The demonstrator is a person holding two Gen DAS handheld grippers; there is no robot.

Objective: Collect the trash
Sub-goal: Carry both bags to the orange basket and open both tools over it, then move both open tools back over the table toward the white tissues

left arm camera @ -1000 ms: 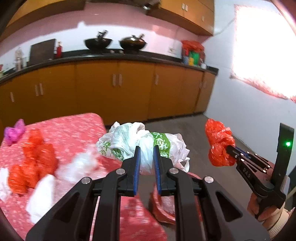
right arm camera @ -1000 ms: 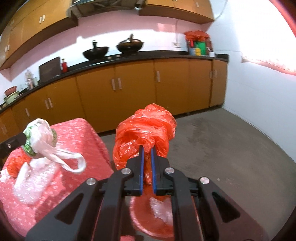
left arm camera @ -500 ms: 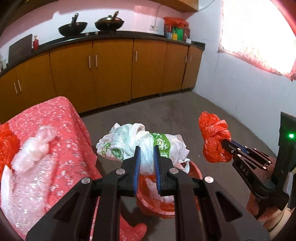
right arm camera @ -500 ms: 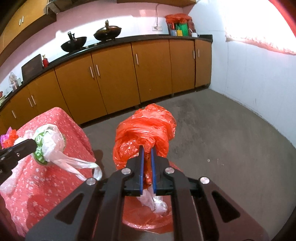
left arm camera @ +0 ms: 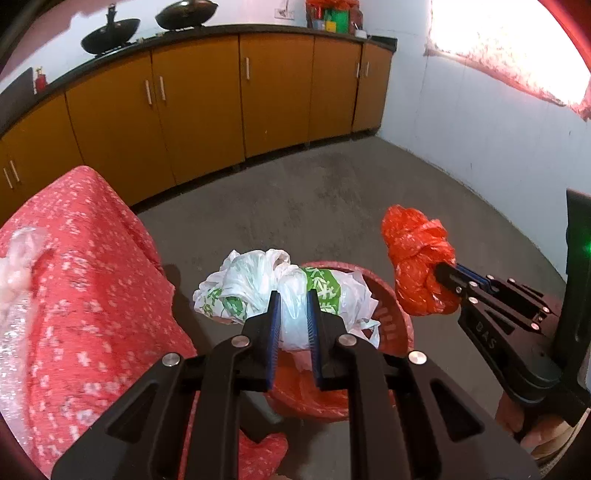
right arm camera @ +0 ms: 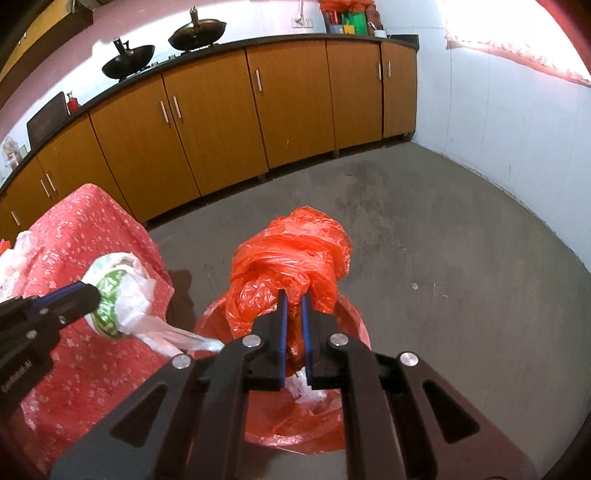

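Left hand-held gripper (left arm camera: 291,301): clenched on a crumpled white plastic bag with green print (left arm camera: 280,291); the bag bulges out ahead of the blue pads and to both sides of them, held in the air.
Right hand-held gripper (right arm camera: 293,299): clenched on a knotted orange plastic bag (right arm camera: 291,258); the bundle sits at and beyond the fingertips, a strip of it pinched between the pads.
Trash bin (left arm camera: 391,321): a red bin lined with red plastic, standing on the grey floor (left arm camera: 295,206); it lies directly below and just past the left fingertips, with the white bag over its near rim. From the right wrist view the bin (right arm camera: 354,321) is under the orange bag, and pale plastic shows inside it.
Two bags: apart from each other, the orange one (left arm camera: 417,262) to the right of the white one and near the bin's right edge.
Counter: draped in a red flowered cloth (left arm camera: 85,280), just left of the bin; clear crumpled plastic (left arm camera: 18,258) lies on it at the far left.
Background: orange cupboards (left arm camera: 199,103) along the wall, two dark woks (left arm camera: 110,29) on top.
Person: part of a hand (left arm camera: 524,421) shows at the right grip.
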